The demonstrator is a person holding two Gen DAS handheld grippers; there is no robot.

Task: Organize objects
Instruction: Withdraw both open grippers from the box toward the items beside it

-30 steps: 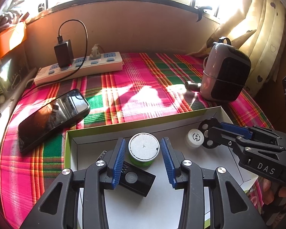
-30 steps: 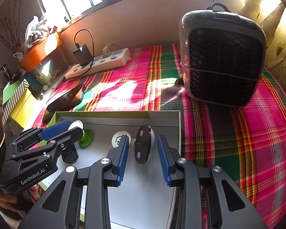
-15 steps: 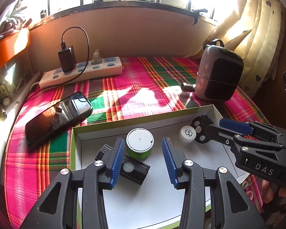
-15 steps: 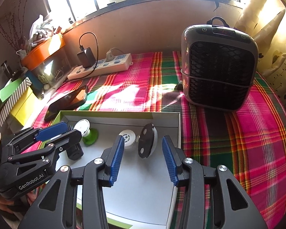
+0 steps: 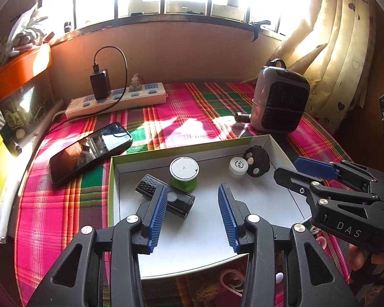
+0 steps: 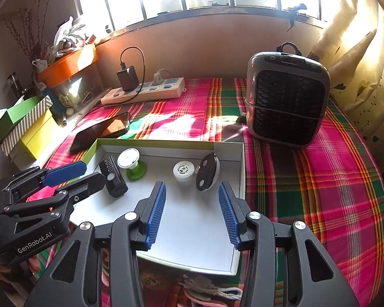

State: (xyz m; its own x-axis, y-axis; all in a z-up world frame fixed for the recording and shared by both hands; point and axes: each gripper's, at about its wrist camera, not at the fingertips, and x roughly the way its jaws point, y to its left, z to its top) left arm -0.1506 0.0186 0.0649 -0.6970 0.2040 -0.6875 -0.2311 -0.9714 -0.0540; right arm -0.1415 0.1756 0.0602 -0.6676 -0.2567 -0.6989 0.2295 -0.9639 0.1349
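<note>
A white box tray with a green rim (image 5: 166, 153) (image 6: 166, 143) lies on the plaid cloth. In it are a green jar with a white lid (image 5: 183, 172) (image 6: 131, 162), a black oblong device (image 5: 166, 195) (image 6: 113, 180), a small white cap (image 5: 238, 166) (image 6: 183, 171) and a black-faced round plug (image 5: 256, 161) (image 6: 207, 172). My left gripper (image 5: 192, 215) is open and empty above the tray's near part. My right gripper (image 6: 192, 215) is open and empty, near side of the cap and plug; it also shows in the left wrist view (image 5: 294, 168).
A black phone (image 5: 89, 151) (image 6: 102, 130) lies left of the tray. A white power strip with a charger (image 5: 115, 97) (image 6: 143, 90) runs along the back wall. A grey heater (image 5: 279, 107) (image 6: 286, 99) stands at the right. Boxes (image 6: 25, 128) sit at the left.
Both grippers have drawn back and up from the tray. The jar and the plug, which stood between the fingers, now lie farther ahead of the open fingers.
</note>
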